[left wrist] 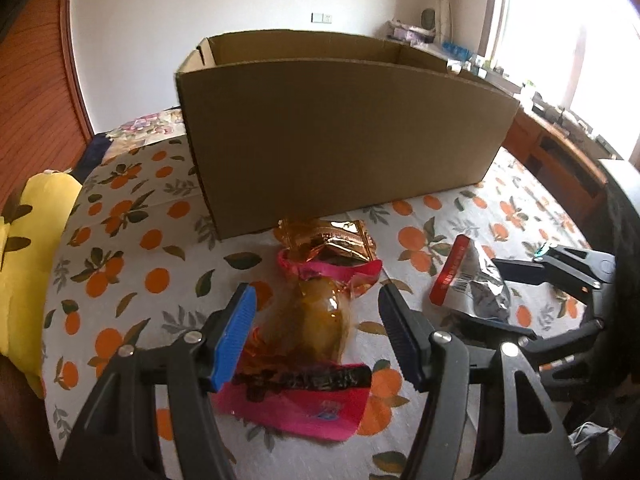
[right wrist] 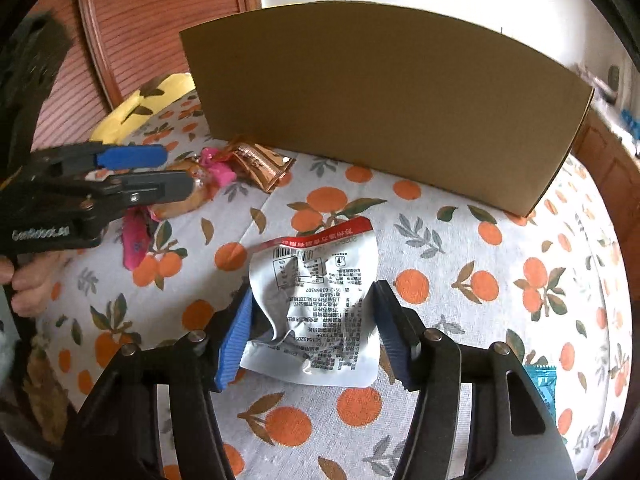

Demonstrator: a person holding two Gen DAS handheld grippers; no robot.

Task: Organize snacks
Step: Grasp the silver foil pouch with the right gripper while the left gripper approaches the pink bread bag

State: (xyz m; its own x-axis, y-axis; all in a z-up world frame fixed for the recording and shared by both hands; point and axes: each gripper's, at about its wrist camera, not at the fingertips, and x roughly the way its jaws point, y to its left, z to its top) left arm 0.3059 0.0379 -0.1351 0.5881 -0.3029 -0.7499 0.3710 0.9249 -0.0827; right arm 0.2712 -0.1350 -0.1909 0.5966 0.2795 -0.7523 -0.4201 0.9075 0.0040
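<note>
So we have boxed nothing, seemingly: spread left gripper [left wrist: 316, 336] straddles the pink snack [left wrist: 308, 320], spread right gripper [right wrist: 312, 332] the silver packet [right wrist: 316, 304].

Left gripper [left wrist: 316, 336] and right gripper [right wrist: 312, 332] in black plastic, ribbed blue pads [left wrist: 236, 336] inside the jaws, silver pivot screws, white lettering on the left gripper's side, bare-skinned hand [right wrist: 28, 280].
</note>
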